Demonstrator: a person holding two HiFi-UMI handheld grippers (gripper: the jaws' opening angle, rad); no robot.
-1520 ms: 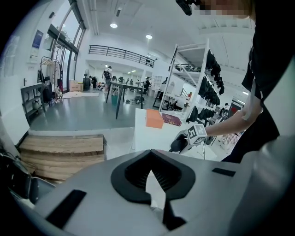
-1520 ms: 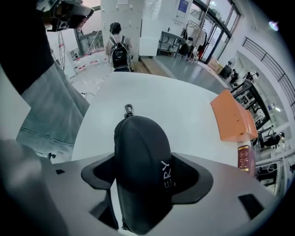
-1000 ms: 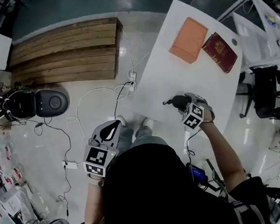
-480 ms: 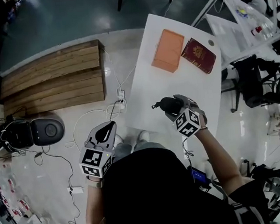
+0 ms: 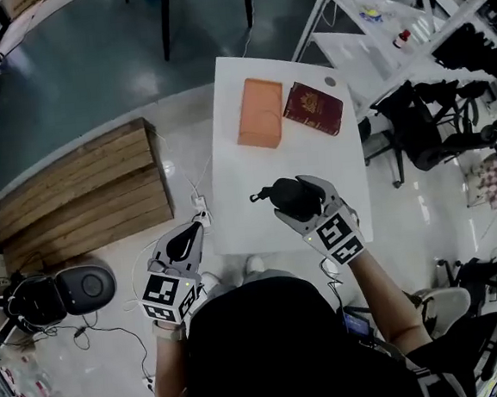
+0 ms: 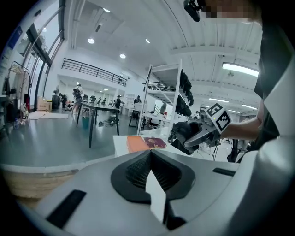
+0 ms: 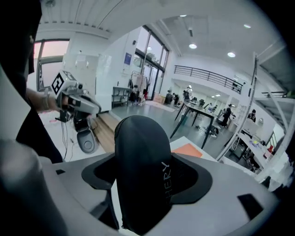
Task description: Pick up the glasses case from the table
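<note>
The case (image 7: 143, 175), a black rounded shell, sits clamped between the jaws of the right gripper (image 5: 285, 202). The jaws press on both its flanks and its domed end sticks out ahead of them. It hangs over the near half of the white table (image 5: 228, 165), and from the left gripper view it looks clear of the top. A small black tab or loop pokes from the case's left end in the head view.

At the far end of the table lie an orange pad (image 5: 260, 112) and a red book (image 5: 313, 108), side by side and just about touching, well apart from the case.

The left gripper (image 6: 150, 171) has its jaws pressed together with nothing between them. It is held off the table's near left corner, above the floor. Farther left a wooden pallet (image 5: 76, 200) lies on the floor.
</note>
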